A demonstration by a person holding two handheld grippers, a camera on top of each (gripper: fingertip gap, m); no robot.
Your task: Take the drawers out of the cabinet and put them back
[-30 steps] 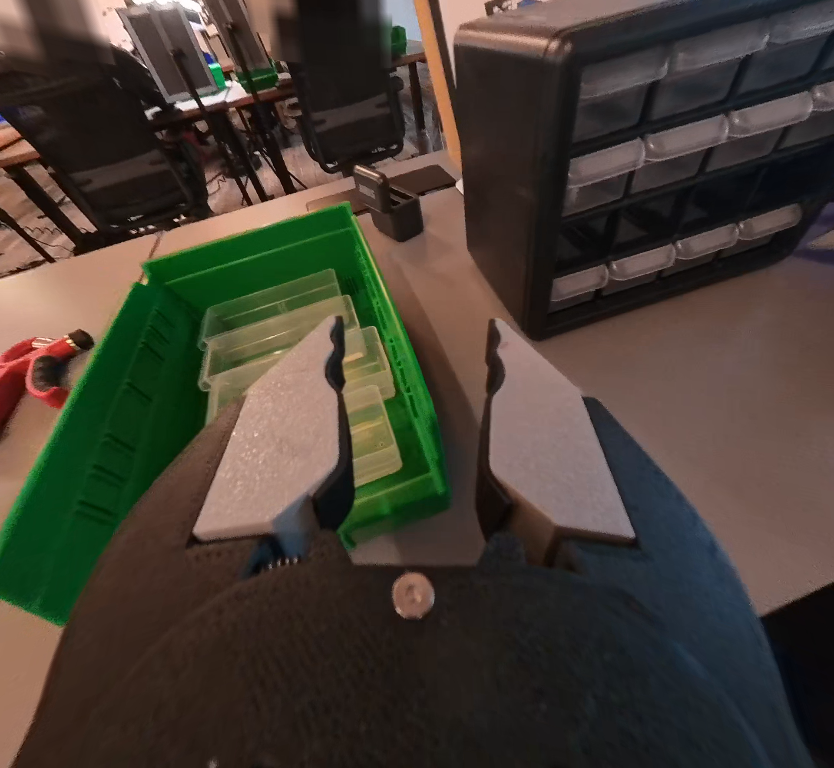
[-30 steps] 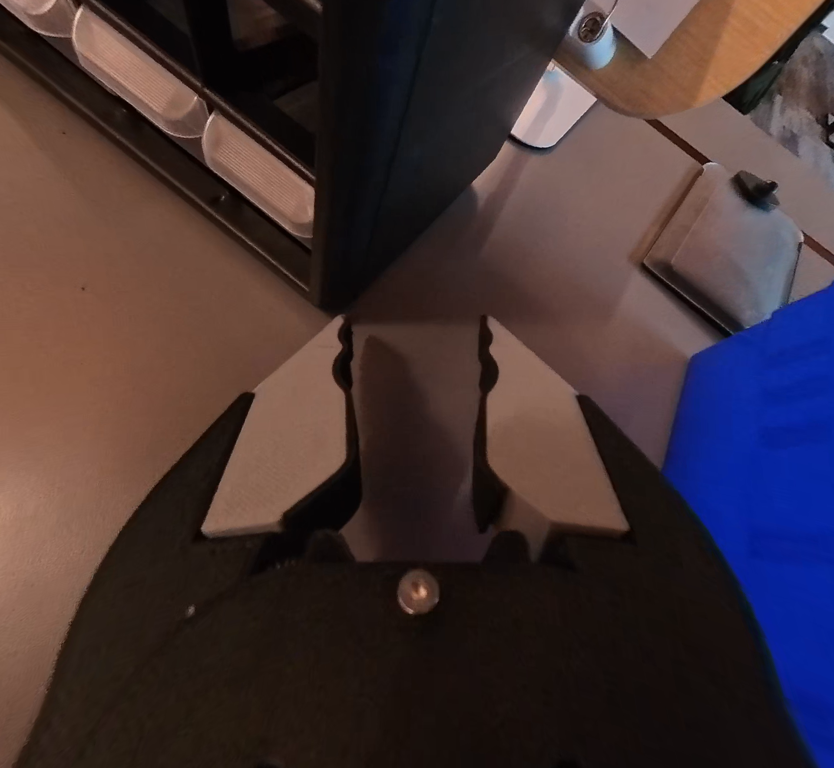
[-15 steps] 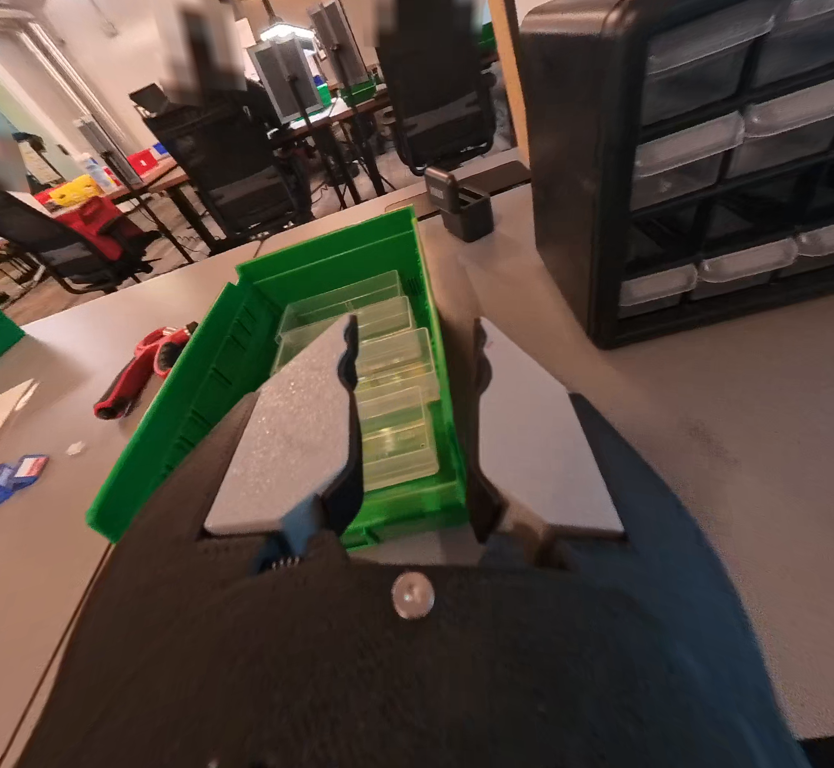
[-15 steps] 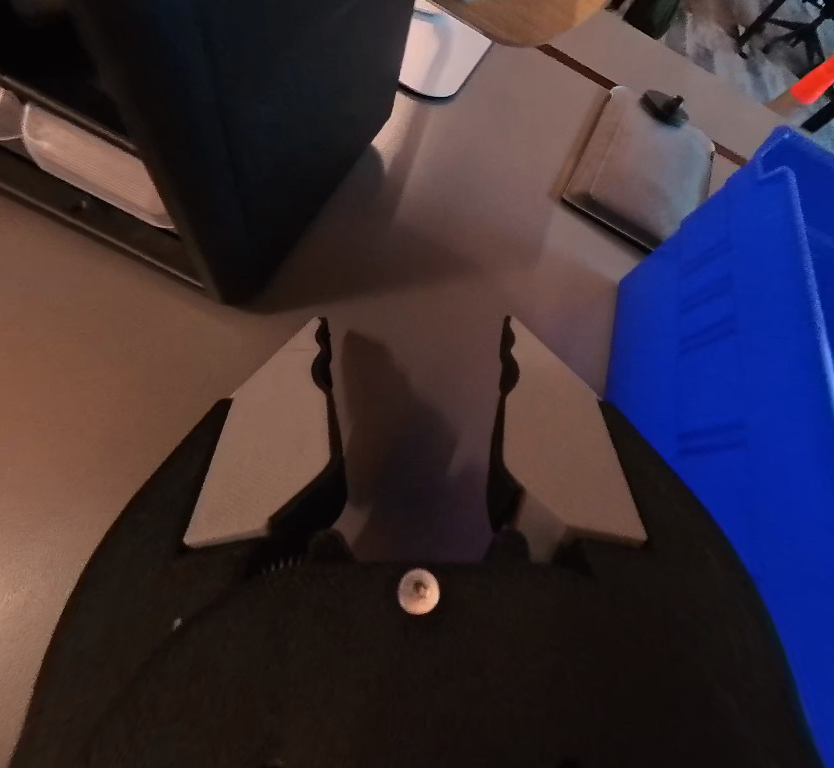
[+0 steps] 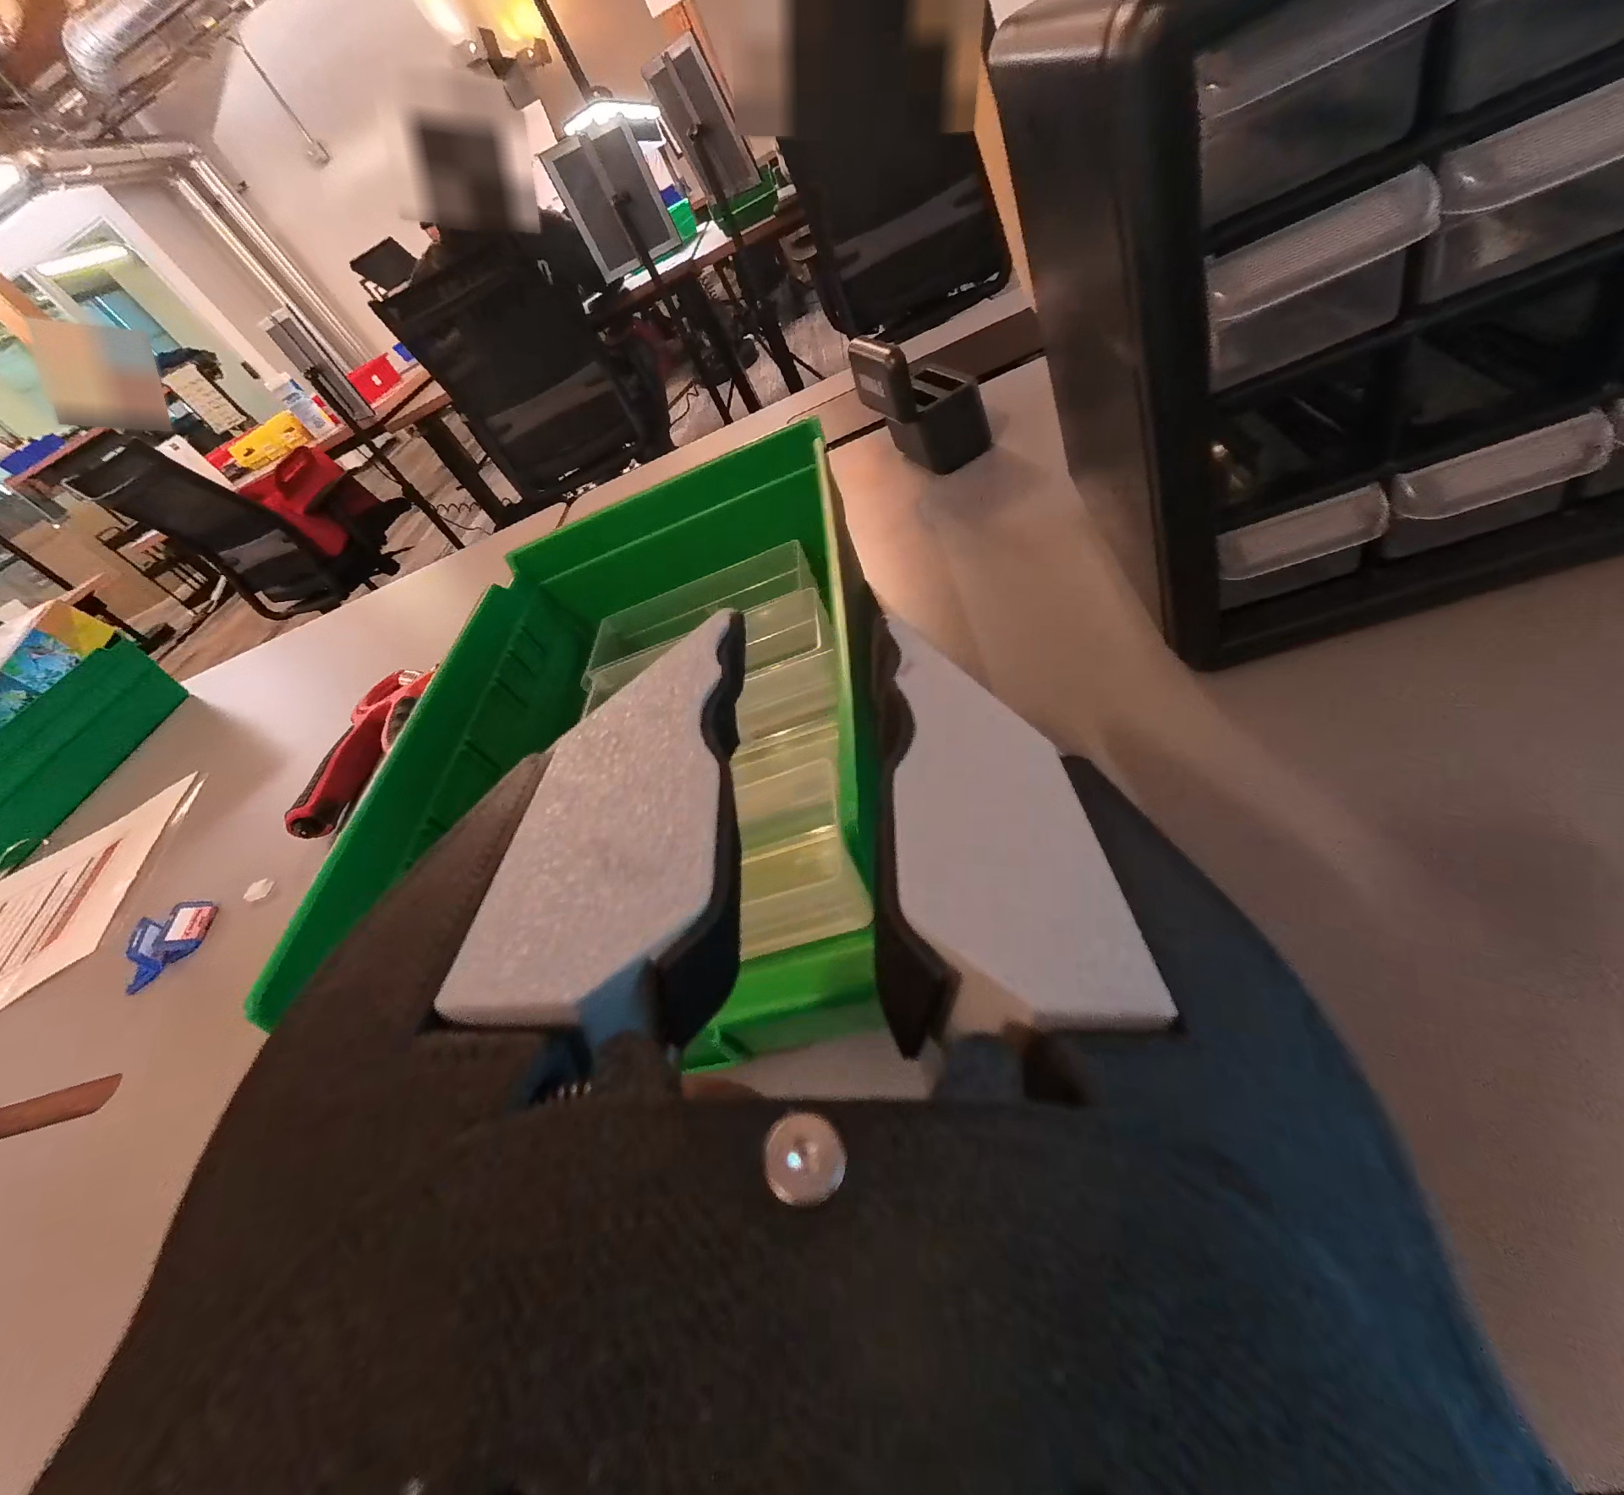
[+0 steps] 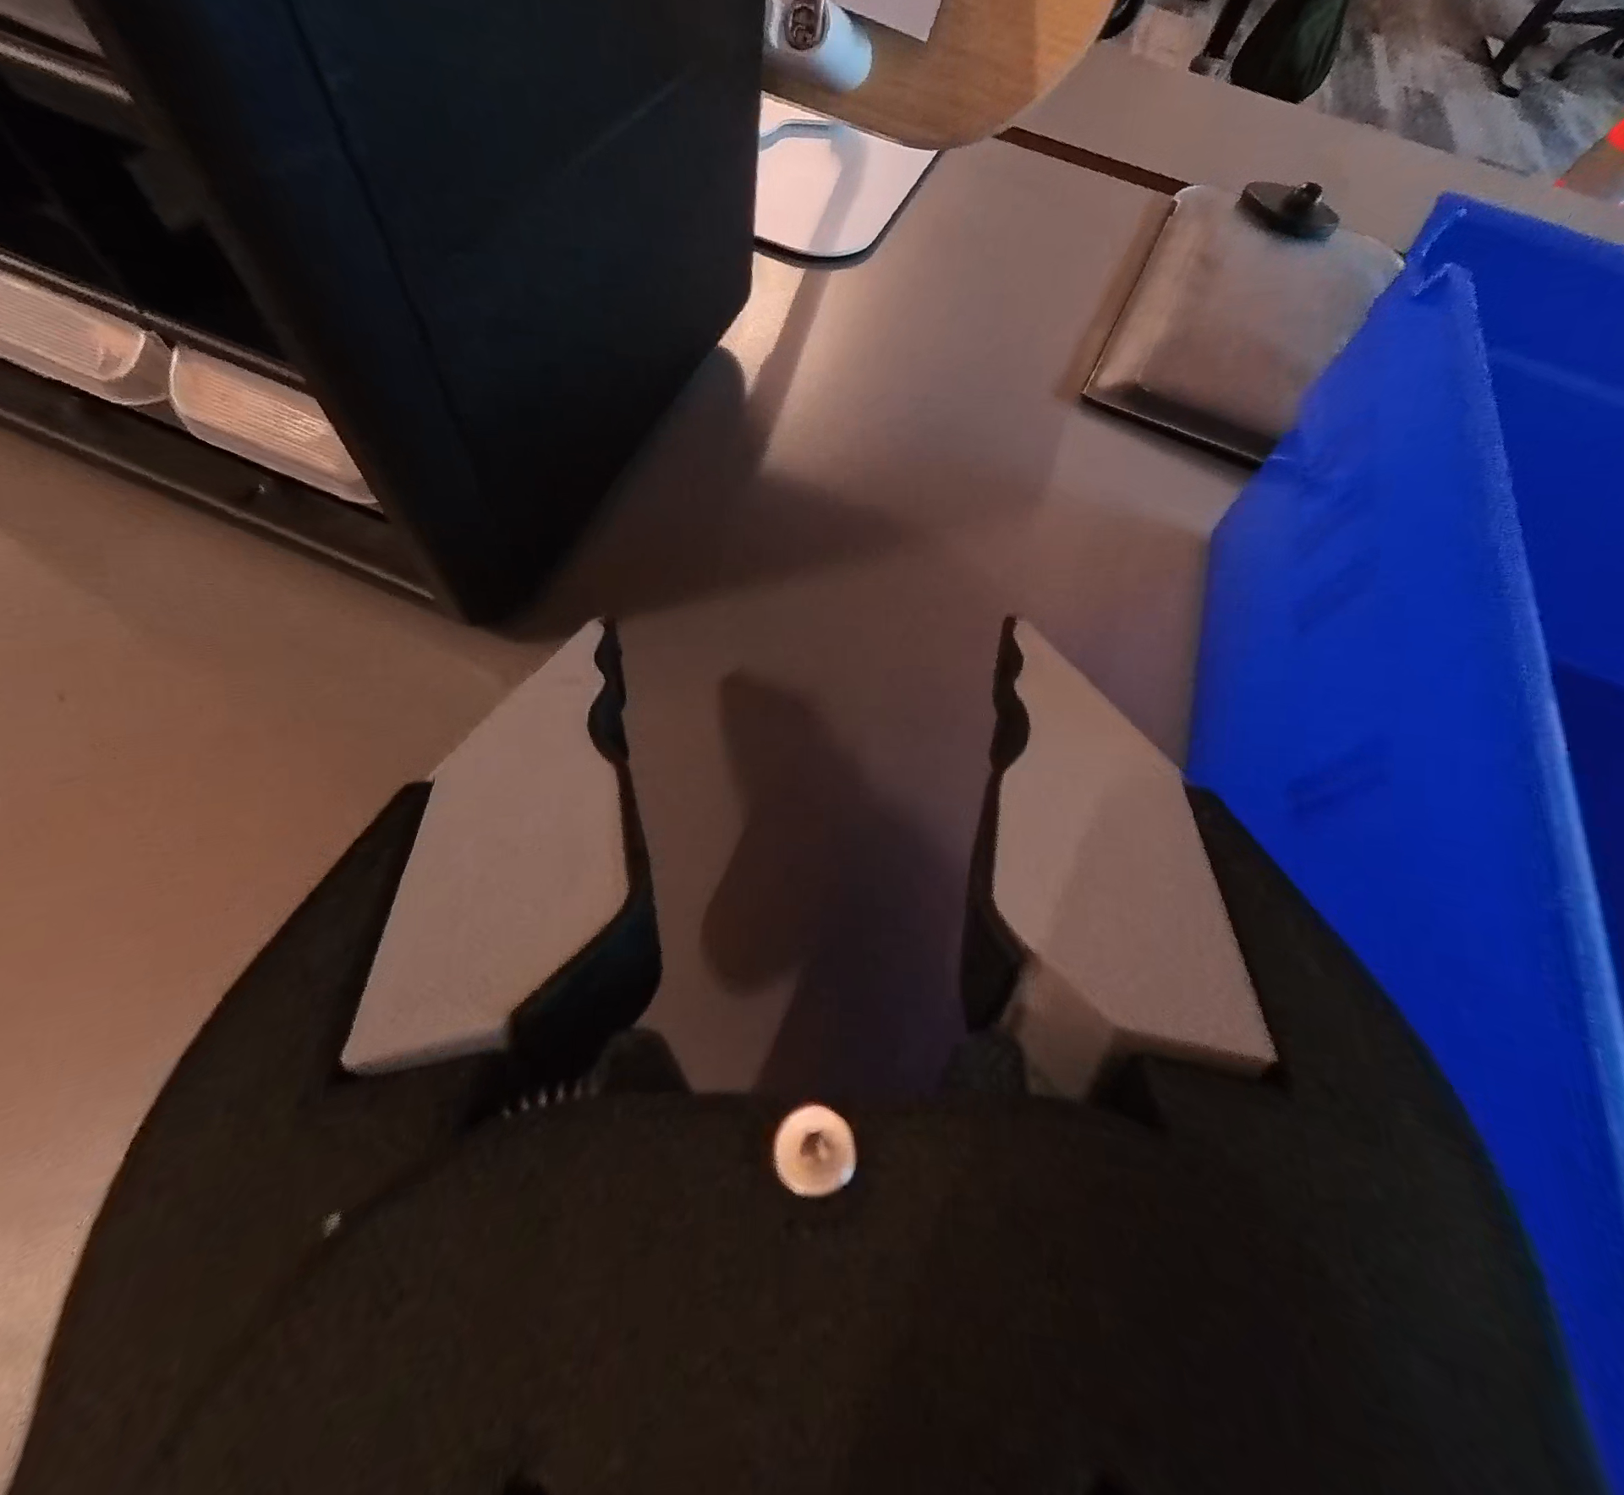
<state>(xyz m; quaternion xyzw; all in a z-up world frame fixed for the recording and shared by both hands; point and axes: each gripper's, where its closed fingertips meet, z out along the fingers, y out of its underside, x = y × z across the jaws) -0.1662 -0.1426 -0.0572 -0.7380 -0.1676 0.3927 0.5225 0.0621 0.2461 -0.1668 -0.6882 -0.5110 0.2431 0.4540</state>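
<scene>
A black cabinet [image 5: 1098,293] with small clear drawers [image 5: 1309,293] stands at the right of the left wrist view; some slots in its third row are dark and empty. Several clear drawers [image 5: 786,803] lie in a green bin [image 5: 422,759] on the grey table. My left gripper [image 5: 804,645] is open and empty, hovering over the bin's near right wall. In the right wrist view the cabinet's side [image 6: 492,223] fills the upper left. My right gripper [image 6: 808,636] is open and empty above the table beside the cabinet's corner.
A blue bin [image 6: 1406,662] stands at the right of the right wrist view, with a metal plate [image 6: 1213,328] and a white stand base [image 6: 835,196] behind. In the left wrist view a red-handled tool [image 5: 351,750], papers [image 5: 61,899], a small black box [image 5: 940,416] and another green bin [image 5: 79,724] sit on the table.
My left gripper has swung left and lifted its view, its fingers narrowing a little over the green bin. My right gripper has moved right towards the blue bin and opened wider.
</scene>
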